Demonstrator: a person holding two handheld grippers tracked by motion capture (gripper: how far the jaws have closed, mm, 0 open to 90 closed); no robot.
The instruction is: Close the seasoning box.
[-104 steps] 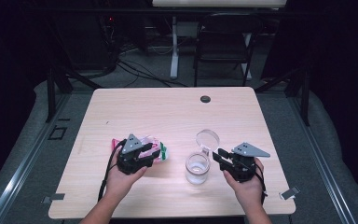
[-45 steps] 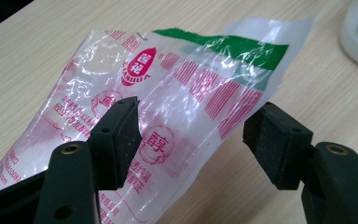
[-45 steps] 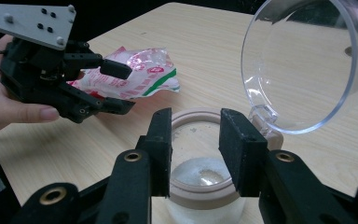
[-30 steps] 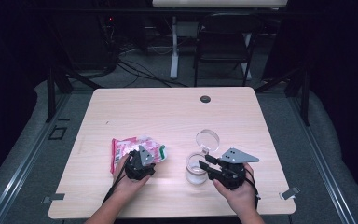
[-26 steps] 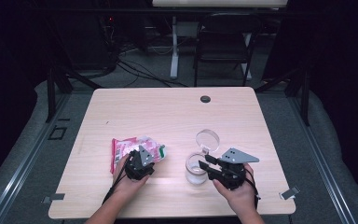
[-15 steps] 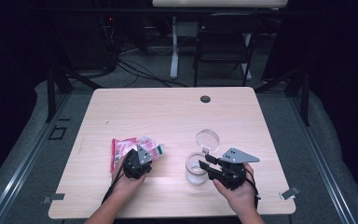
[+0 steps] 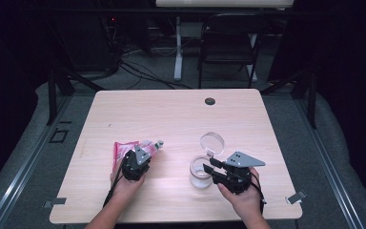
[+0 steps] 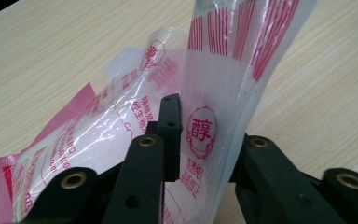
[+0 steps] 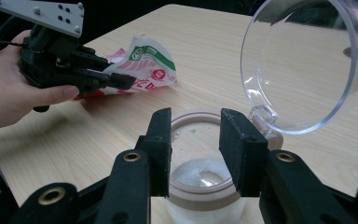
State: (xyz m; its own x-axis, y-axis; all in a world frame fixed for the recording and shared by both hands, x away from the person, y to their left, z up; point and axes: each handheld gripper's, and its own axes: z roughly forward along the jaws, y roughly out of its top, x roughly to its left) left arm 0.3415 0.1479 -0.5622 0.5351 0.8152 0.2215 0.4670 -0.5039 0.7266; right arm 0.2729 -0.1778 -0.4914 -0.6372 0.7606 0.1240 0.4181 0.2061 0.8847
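A pink-and-clear printed plastic bag (image 7: 123,150) lies on the table's left half. My left gripper (image 7: 147,151) has just been closing its jaws and now pinches a fold of the bag (image 8: 214,70), which stands up between the pads. A clear jar (image 7: 199,177) with a tan rim holds a little white powder, and its hinged clear lid (image 7: 212,141) is flipped open. My right gripper (image 7: 208,166) grips the jar's neck (image 9: 200,182) from the near side, a pad on each side. The right gripper view has the lid (image 9: 307,65) upright and the left gripper (image 9: 126,81) on the bag (image 9: 149,65).
The wooden table (image 7: 181,119) has a small black round cap (image 7: 210,100) near its far edge. A dark chair (image 7: 228,43) and cables stand beyond the table. Metal clips (image 7: 295,196) sit at the front corners.
The left gripper's jaws have closed onto the bag and its end now stands folded up between them. The right gripper and the jar have stayed put.
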